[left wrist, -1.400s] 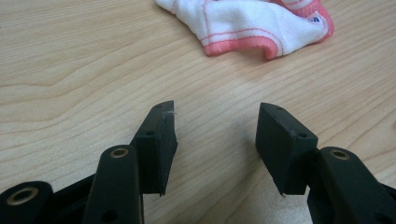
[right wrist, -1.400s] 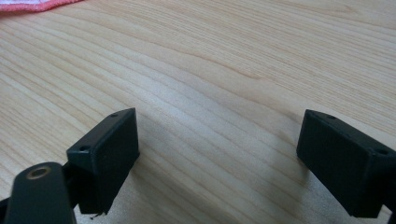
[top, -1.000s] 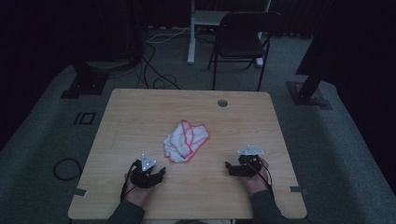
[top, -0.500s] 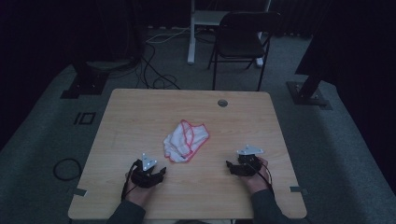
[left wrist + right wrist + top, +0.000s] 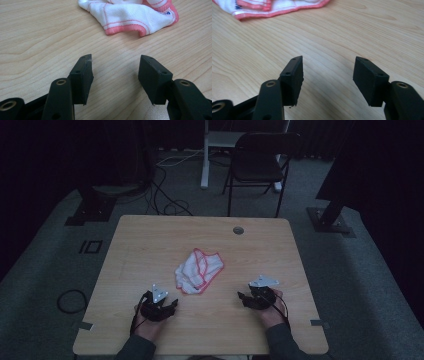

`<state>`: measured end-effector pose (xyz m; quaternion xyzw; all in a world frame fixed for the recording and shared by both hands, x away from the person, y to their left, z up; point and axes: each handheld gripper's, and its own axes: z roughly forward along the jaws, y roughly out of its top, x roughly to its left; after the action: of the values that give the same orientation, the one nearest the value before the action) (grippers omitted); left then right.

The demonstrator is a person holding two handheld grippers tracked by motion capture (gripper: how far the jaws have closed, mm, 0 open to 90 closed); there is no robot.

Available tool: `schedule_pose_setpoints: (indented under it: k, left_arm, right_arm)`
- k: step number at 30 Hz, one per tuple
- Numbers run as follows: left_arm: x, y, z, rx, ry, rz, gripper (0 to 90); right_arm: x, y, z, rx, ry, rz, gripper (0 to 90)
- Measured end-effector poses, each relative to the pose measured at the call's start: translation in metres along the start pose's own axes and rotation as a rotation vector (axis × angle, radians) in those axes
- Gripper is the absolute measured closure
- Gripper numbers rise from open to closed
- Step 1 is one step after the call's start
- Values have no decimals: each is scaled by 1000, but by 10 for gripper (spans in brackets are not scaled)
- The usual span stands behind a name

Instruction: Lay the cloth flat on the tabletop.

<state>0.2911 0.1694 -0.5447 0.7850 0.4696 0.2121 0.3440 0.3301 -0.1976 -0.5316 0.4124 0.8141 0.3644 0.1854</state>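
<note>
My left tool's view cuts the white, pink-edged cloth (image 5: pixel 130 15) off at the top of the frame, and my right tool's view leaves just a strip of it in the upper left corner. From the high view its folds are too small to make out. My forearms run off the bottom edge there.

The table (image 5: pixel 150 245) has a light wood-grain top, smooth with a faint sheen. The cloth (image 5: pixel 199 270) is soft white knit fabric with a ribbed pink hem. Both grippers, left gripper (image 5: pixel 115 72) and right gripper (image 5: pixel 328 75), are matt black plastic with brass-coloured rivets; each carries a dull grey metal plate.
</note>
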Motion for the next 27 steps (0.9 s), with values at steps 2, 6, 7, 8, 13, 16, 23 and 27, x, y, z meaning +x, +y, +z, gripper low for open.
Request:
schedule_pose_setpoints:
  k: [2,6,7,8,13,16,23,27]
  left_arm:
    - [0,0,0,0,0,0,457]
    - [0,0,0,1,0,0,456]
    - [0,0,0,1,0,0,455]
    - [0,0,0,0,-1,1,455]
    - [0,1,1,1,-1,1,455]
    - [0,2,2,1,-2,1,455]
    - [1,2,2,1,-5,5,463]
    - [1,3,4,1,-8,5,466]
  right_arm:
    - [3,2,0,-4,4,-7,437]
    - [8,7,-2,-22,21,-17,462]
    - [8,7,-2,-22,21,-17,462]
    - [10,9,-3,-29,28,-22,473]
    - [16,14,-3,-38,46,-32,497]
    - [21,20,0,-43,55,-49,516]
    - [28,32,4,-58,68,-58,515]
    - [34,38,9,-62,74,-72,512]
